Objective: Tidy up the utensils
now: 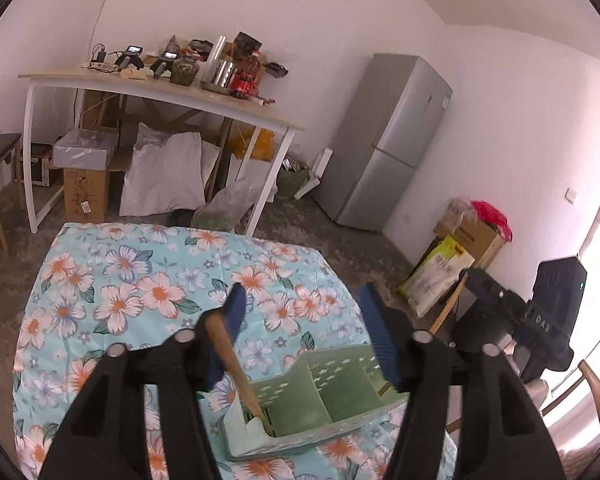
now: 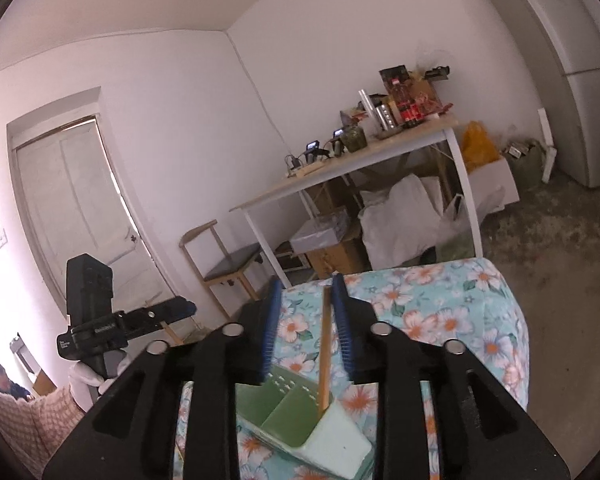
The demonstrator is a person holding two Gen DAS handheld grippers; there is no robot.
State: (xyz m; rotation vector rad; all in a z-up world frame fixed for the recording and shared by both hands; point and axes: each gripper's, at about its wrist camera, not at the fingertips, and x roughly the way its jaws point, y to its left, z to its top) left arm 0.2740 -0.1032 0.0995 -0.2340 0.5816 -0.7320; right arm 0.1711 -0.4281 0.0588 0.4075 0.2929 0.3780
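Left hand-held gripper (image 1: 300, 324) view alone shows both chopsticks (image 1: 236, 364) in the holder (image 1: 324, 392).

White walls (image 1: 260, 8) and a pale ceiling enclose a room with a mottled grey floor (image 1: 352, 236). At eleven o'clock in the left wrist view stands a white-legged surface (image 1: 160, 92) crowded with clutter, boxes and white sacks beneath it. A grey fridge (image 1: 388, 140) stands at two o'clock. In the right wrist view a white door (image 2: 80, 208) sits at nine o'clock, a wooden chair (image 2: 224, 264) beside it.
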